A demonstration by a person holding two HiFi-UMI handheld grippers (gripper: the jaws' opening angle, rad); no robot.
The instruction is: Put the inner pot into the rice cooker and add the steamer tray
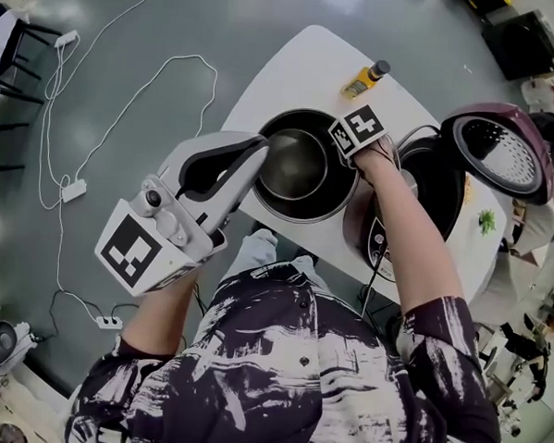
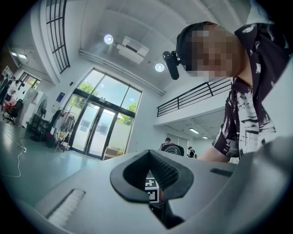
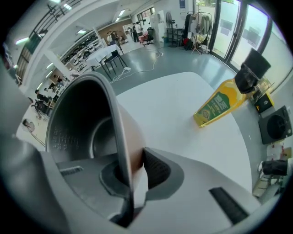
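**Inner pot pinched by one edge, slip risk**

The inner pot (image 1: 294,166) is parked on the white table (image 1: 303,69), just beside the open rice cooker (image 1: 427,191). Its rim is clamped tight by the right gripper (image 3: 129,161). The left gripper (image 1: 260,144) is closed on nothing and held clear. Lifted by that one edge, the pot could get tipped, dropped, or banged on the cooker.
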